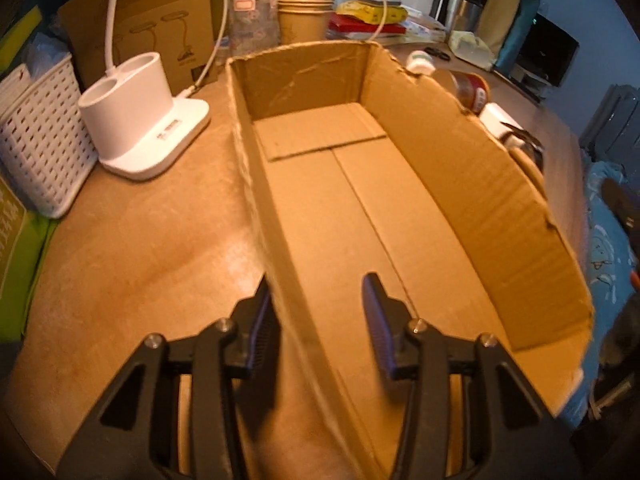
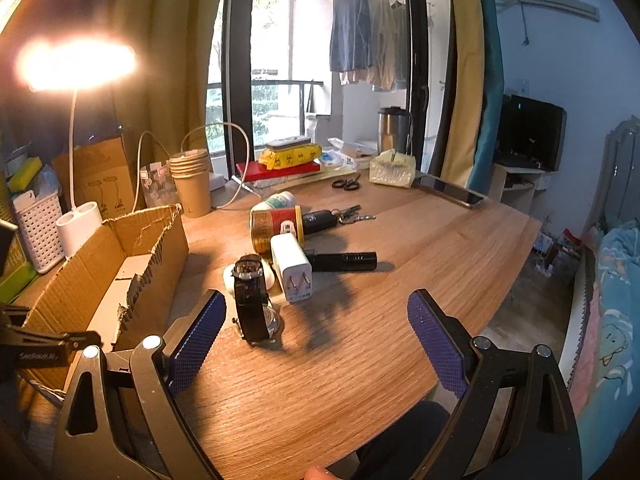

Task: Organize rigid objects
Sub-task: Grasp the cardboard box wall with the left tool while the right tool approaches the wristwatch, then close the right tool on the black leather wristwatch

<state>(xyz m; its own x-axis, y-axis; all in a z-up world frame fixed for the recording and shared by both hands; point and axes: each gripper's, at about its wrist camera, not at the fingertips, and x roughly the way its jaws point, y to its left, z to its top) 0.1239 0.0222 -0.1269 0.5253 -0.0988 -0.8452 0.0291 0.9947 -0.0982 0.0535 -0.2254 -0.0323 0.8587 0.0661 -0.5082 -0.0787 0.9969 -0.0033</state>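
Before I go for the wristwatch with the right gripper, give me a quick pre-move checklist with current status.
1. Right gripper open, nothing held: ok.
2. Wristwatch in front of it, leaning on the white earbud case: ok.
3. White charger right beside the watch, may get bumped: not ok.
4. Cardboard box empty, room to drop: ok.
5. Left gripper open, fingers straddling the box's near wall: ok.
6. Watch strap fastened: cannot tell.

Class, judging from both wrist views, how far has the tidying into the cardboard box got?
Nothing is packed: the cardboard box looks empty. In hand: nothing; the left hand-held gripper straddles its wall, the right hand-held gripper is open. Left: watch, charger, flashlight, can, keys.
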